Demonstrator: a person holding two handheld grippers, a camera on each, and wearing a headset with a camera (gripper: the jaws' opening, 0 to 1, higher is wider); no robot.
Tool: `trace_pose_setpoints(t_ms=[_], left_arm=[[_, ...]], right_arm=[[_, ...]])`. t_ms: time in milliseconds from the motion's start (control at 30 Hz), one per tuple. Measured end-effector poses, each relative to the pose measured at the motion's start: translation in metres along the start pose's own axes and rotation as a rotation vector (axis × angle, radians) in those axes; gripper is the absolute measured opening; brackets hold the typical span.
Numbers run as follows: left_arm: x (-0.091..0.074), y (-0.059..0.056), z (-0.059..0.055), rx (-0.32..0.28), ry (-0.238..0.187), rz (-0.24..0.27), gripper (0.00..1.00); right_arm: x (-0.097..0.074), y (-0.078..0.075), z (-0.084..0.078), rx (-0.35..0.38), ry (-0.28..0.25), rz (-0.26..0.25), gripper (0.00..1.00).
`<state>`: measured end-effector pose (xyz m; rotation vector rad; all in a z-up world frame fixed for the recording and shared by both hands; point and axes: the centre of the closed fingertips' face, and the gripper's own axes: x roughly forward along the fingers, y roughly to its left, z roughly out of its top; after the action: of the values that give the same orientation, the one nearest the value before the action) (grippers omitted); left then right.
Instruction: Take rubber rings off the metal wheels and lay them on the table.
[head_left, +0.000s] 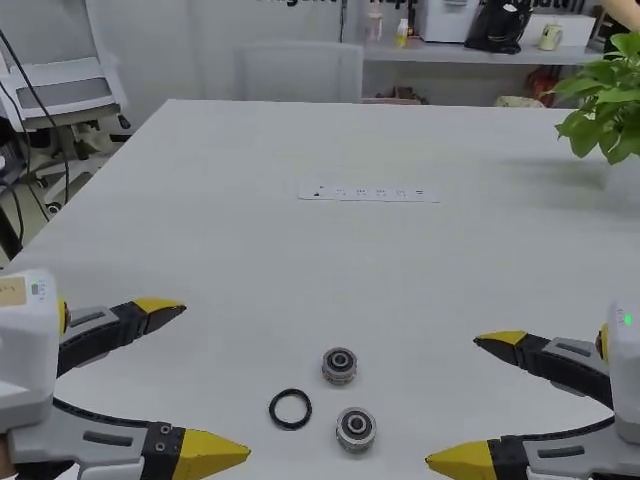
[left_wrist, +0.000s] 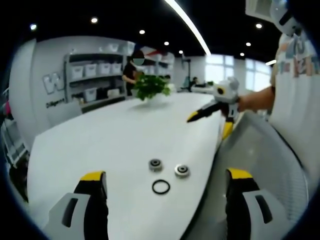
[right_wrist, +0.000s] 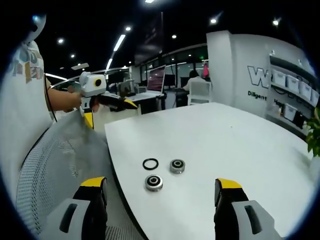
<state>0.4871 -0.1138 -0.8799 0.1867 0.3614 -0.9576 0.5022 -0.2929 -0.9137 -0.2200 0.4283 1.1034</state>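
Hovering unclenched, left yellow-tipped gripper (head_left: 212, 381) at 9 o'clock, right yellow-tipped gripper (head_left: 454, 402) at 3, of small round metal wheels (head_left: 339, 365); black rubber ring (head_left: 290, 408) loose just beside, also 9. Feared off-centre pinch skidding wheel off white table (head_left: 300, 260).

The table (head_left: 300, 250) is smooth, matt and pale grey, with a faint grain. At the lower middle of the head view, the upper metal wheel (head_left: 340, 365) and the lower metal wheel (head_left: 355, 427) show silvery metal with a sheen and darker bands. The loose rubber ring (head_left: 290, 409) beside them is dull, matt black. The left gripper (head_left: 212, 380) and right gripper (head_left: 454, 402) have smooth yellow tips, black jaws and pale, plastic-looking bodies. The chair mesh (right_wrist: 65, 150), at the left of the right gripper view, is grey woven cloth.
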Motion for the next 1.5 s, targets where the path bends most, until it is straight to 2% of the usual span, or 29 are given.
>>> trace_pose_setpoints(t_ms=[300, 1500], left_arm=[[-0.002, 0.0009, -0.0026, -0.007, 0.008, 0.006, 1.0], [-0.0046, 0.002, -0.0037, -0.016, 0.01, 0.011, 1.0]], right_arm=[[0.0007, -0.0004, -0.0057, 0.003, 0.014, -0.004, 0.88], [-0.0059, -0.0055, -0.0021, 0.01, 0.0, -0.031, 0.88]])
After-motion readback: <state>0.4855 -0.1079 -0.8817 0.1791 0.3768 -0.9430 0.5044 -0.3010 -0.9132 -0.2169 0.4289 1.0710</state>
